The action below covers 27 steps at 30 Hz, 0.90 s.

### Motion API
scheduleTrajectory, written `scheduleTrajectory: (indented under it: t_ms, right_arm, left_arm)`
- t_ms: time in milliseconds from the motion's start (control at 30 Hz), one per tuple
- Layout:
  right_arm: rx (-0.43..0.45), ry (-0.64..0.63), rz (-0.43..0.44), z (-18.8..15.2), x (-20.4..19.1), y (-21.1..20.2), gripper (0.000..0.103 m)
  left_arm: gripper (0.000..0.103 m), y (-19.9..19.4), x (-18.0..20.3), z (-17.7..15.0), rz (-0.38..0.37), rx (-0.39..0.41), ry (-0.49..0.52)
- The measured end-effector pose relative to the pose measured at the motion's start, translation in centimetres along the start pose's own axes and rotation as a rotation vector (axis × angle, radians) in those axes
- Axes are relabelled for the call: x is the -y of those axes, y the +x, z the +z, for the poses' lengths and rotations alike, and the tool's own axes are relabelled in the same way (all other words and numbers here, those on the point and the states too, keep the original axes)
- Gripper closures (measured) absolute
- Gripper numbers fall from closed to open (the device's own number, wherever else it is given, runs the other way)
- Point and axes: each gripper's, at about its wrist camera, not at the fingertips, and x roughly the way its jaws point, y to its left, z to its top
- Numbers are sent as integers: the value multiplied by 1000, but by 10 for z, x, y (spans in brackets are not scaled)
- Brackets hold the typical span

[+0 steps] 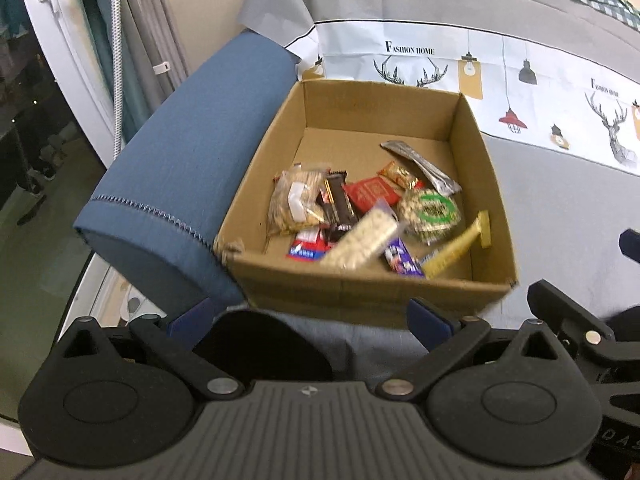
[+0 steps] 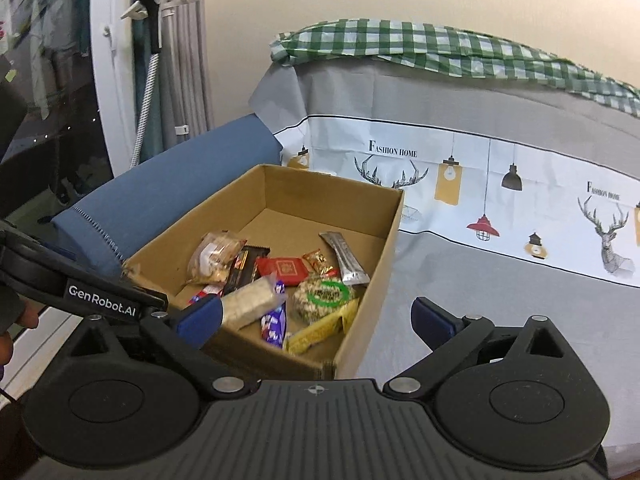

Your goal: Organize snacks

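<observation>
Snacks (image 1: 360,216): piled loose in cardboard box (image 1: 384,92), toward its near wall; far half bare.
Box: open top, sits on grey cloth-covered surface (image 1: 560,216), left side tight vs blue cushion (image 1: 180,168), prob. to steady it.
L gripper (image 1: 310,318): fingers wide, empty, short of near wall.
R gripper (image 2: 316,316): fingers wide, empty; left finger over box corner.
Room: clear to right of box; near rim is the snag edge.

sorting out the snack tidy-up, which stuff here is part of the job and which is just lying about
Part of the job:
box
snacks in it, e.g. red packet, silver stick, yellow bar
left gripper, right gripper, both open and empty

Just lying about:
blue cushion
printed cloth
checked cloth
</observation>
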Motion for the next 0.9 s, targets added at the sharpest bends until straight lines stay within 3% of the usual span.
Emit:
scheduleTrajectory:
  t_ms: [333, 900]
  right_arm:
    - [40, -7, -2, -10, -1, -34, 1]
    - [66, -7, 5, -11, -1, -46, 1]
  left_arm:
    - [0, -31, 6, -18, -7, 37, 6]
    - [0, -37, 12, -19, 22, 49, 12]
